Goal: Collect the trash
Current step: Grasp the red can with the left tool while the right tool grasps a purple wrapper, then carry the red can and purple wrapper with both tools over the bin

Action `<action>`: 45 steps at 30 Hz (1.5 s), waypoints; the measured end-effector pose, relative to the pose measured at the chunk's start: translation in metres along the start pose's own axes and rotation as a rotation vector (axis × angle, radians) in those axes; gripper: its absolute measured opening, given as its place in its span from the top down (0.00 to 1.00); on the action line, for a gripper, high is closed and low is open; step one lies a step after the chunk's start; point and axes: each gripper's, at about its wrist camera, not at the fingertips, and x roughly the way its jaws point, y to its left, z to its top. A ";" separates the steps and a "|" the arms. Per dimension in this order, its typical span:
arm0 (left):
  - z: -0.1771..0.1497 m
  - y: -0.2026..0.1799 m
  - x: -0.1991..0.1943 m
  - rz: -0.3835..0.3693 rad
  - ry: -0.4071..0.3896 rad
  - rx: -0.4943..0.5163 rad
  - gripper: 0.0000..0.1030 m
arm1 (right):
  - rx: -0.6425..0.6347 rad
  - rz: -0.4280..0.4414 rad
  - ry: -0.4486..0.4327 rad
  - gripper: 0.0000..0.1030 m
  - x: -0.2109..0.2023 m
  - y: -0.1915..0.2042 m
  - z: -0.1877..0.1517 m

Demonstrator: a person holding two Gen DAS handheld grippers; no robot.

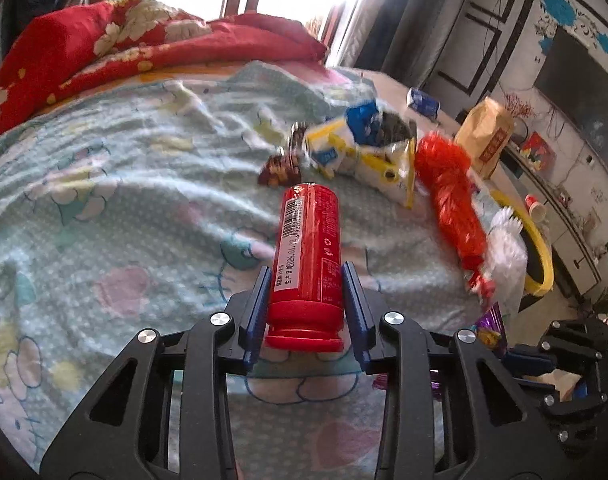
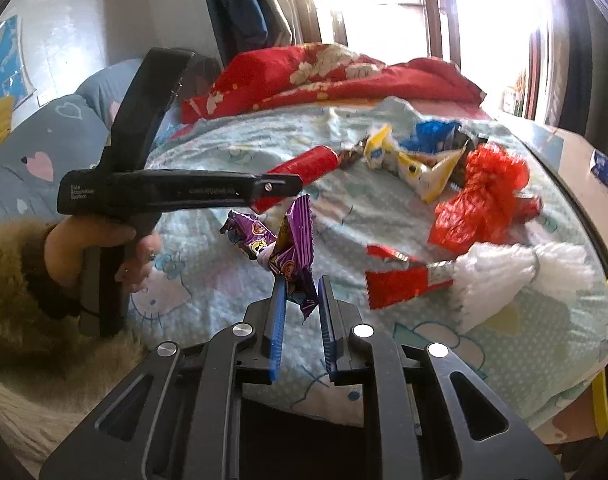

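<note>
The left gripper [image 1: 306, 308] is clamped on a red can [image 1: 307, 264] near its base; the can's long axis runs straight ahead toward 12 o'clock, above the bed [image 1: 104, 208]. The right gripper [image 2: 300, 320] pinches a purple wrapper [image 2: 292, 248] that hangs crumpled between its blue pads — both are loaded, so judging by this neither is free for another pick. Farther on, at 1 o'clock from the left gripper, lie a yellow-and-white packet [image 1: 360, 152], a red mesh bundle [image 1: 452, 196] and a white tuft [image 1: 504, 244]; a red foil wrapper [image 2: 404, 284] lies just right of the right gripper — loose trash to collect, nothing blocking it.
</note>
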 end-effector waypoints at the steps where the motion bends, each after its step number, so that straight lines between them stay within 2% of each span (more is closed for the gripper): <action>1: 0.002 0.001 -0.004 -0.002 -0.013 -0.003 0.73 | 0.001 -0.003 -0.010 0.85 -0.003 -0.001 0.002; 10: 0.024 -0.006 -0.038 -0.026 -0.128 -0.014 0.74 | 0.037 -0.041 -0.089 0.85 -0.028 -0.016 0.015; 16: 0.032 -0.019 -0.050 -0.054 -0.167 -0.003 0.74 | 0.066 -0.075 -0.129 0.85 -0.041 -0.029 0.020; 31: 0.039 -0.061 -0.055 -0.124 -0.194 0.063 0.74 | 0.144 -0.144 -0.188 0.85 -0.069 -0.065 0.022; 45: 0.047 -0.099 -0.042 -0.181 -0.188 0.108 0.74 | 0.240 -0.232 -0.234 0.85 -0.094 -0.102 0.014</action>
